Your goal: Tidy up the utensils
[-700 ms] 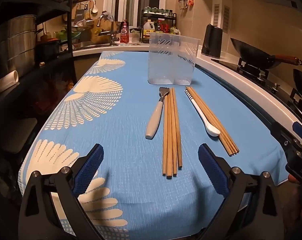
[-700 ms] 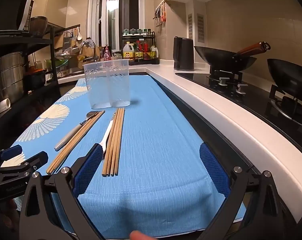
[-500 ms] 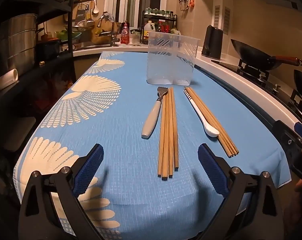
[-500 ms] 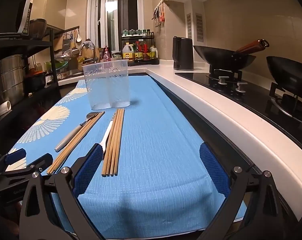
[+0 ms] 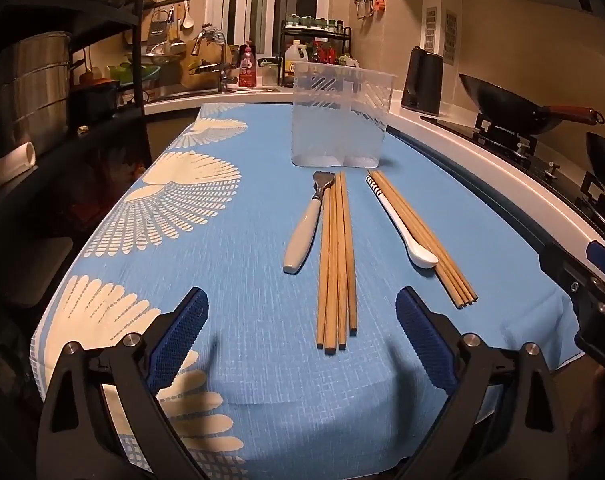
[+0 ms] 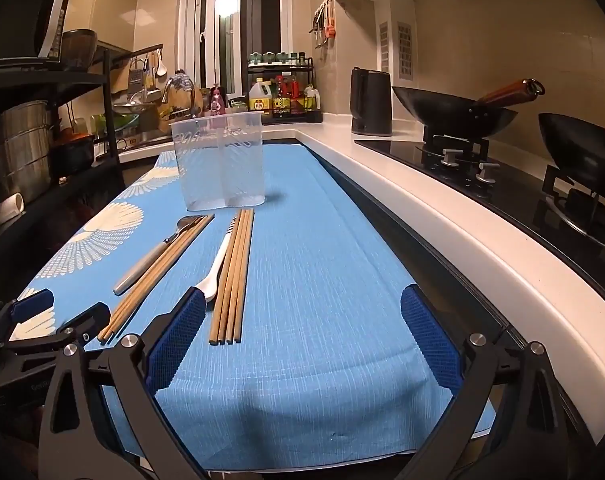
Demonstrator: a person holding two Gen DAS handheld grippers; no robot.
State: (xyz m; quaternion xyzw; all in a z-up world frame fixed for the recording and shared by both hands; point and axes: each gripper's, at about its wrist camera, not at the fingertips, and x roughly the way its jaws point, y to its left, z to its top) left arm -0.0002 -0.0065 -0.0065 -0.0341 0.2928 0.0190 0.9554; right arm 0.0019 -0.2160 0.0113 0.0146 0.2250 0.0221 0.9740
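Both grippers hovered at the near end of the table, each with its blue pads spread wide and nothing between them. From its own camera the left gripper [image 5: 300, 338] sat over the blue tablecloth [image 5: 262, 216] just short of the near tips of a bundle of wooden chopsticks [image 5: 336, 264], which lay lengthwise with a white-handled fork [image 5: 304, 232] touching its left side. A second bundle of chopsticks [image 5: 422, 236] lay to the right, angled outward, with a white spoon [image 5: 402, 224] against its left edge, bowl toward the camera. Behind all 4 stood a clear plastic container [image 5: 340, 120], upright and holding nothing visible. That view alone caught the right gripper's black body at the far right edge, off the cloth. The right wrist camera showed the right gripper [image 6: 302, 338] over bare cloth to the right of the utensils, its left pad just beside the spoon's bowl, and it showed the left gripper's blue-tipped fingers [image 6: 34, 306] at the lower left, beside the first bundle's tips. Only this view gave the white counter [image 6: 442, 220], the black kettle [image 6: 370, 102] and the wok [image 6: 454, 116] on the stove in full.
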